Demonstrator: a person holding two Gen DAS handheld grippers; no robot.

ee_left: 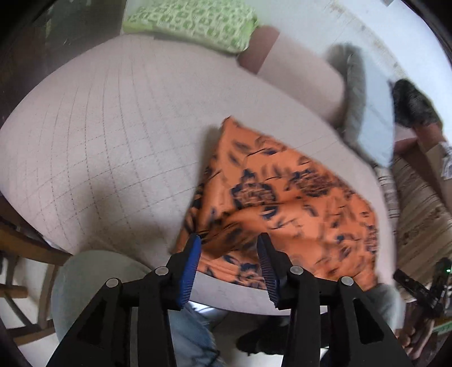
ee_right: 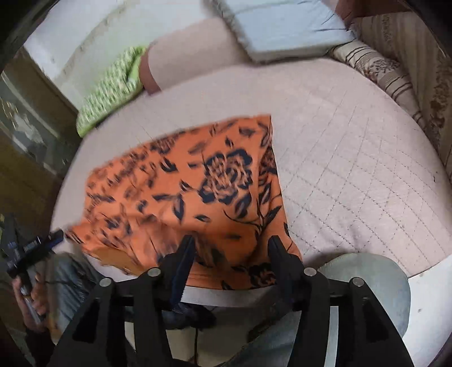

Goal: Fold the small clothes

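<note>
An orange cloth with a dark blue flower print (ee_left: 282, 197) (ee_right: 197, 192) lies spread on the quilted beige mattress (ee_left: 113, 141) (ee_right: 353, 169), its near edge hanging over the front. My left gripper (ee_left: 228, 240) hovers over the cloth's near left corner, open, blue pads apart and pressing nothing. My right gripper (ee_right: 231, 241) is above the cloth's near right part, also open with only the lying cloth seen behind its fingers. Each gripper shows in the other's view: the right gripper (ee_left: 423, 285) and the left gripper (ee_right: 34, 248), both hand-held.
A green patterned pillow (ee_left: 192, 22) (ee_right: 113, 84), a beige bolster (ee_left: 296, 76) and a light blue cushion (ee_right: 282, 28) lie at the far edge. A striped cushion (ee_right: 381, 70) is far right. A pale round stool (ee_left: 93, 282) and the person's jeans (ee_left: 192, 333) are below.
</note>
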